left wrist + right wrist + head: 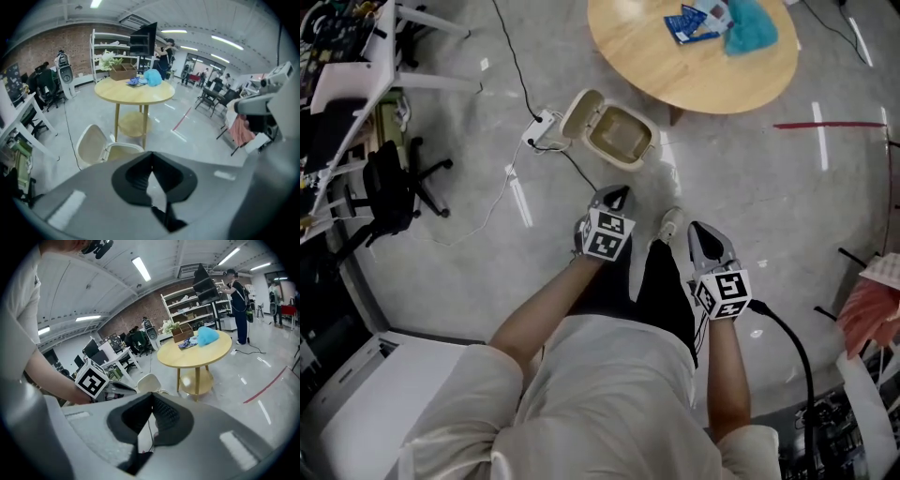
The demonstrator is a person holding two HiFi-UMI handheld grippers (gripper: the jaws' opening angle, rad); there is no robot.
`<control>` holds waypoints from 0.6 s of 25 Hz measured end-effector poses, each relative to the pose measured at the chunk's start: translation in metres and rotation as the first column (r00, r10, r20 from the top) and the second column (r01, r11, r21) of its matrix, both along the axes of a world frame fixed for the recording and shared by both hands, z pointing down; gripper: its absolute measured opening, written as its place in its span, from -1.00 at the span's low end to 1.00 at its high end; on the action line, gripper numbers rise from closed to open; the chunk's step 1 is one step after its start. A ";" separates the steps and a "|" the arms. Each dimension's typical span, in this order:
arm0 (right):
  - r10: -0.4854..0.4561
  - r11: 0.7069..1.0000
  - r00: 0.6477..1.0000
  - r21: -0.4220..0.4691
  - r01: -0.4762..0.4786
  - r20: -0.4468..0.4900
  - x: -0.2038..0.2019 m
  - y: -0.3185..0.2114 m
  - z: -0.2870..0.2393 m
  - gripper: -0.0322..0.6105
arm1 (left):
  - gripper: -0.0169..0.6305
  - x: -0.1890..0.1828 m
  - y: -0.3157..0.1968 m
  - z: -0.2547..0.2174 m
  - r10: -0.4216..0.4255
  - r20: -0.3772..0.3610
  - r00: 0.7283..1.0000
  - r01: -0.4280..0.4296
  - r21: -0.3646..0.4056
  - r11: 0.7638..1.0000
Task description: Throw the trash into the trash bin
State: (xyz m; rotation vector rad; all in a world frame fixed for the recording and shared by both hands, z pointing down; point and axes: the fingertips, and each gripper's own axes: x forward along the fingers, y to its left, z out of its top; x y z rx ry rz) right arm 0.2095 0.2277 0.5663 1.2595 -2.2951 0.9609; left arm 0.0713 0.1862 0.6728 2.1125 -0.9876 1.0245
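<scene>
Both tongs are clenched, empty: left gripper (619,195), right gripper (697,228). At twelve o'clock stands the cream trash bin (617,133), its lid (581,111) flipped open. A power strip (542,127) lies just beside it at eleven. At one, farther off, a blue wrapper (692,21) lies on the round table (675,75).

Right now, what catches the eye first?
An open bin stands beside the round table, which holds a blue packet and a teal bundle. The left gripper and right gripper hang shut and empty, short of the bin.
</scene>
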 end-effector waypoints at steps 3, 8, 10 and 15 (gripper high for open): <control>0.003 1.000 1.000 0.001 -0.003 -0.001 0.001 0.006 -0.016 -0.89 | -0.94 -0.002 0.006 -0.028 0.017 -0.007 1.000 -0.017 0.002 1.000; 0.003 1.000 1.000 0.001 -0.003 0.017 0.002 0.005 -0.041 -0.89 | -0.94 -0.007 0.008 -0.065 -0.018 -0.028 0.999 0.018 0.005 1.000; -0.003 1.000 1.000 0.020 0.003 0.014 0.000 0.002 -0.052 -0.89 | -0.94 -0.012 0.008 -0.077 -0.042 -0.038 0.998 0.043 0.011 0.999; -0.030 0.998 0.999 0.058 0.029 0.014 -0.005 -0.001 -0.075 -0.89 | -0.94 -0.014 0.010 -0.103 -0.045 -0.062 0.997 0.048 0.042 0.998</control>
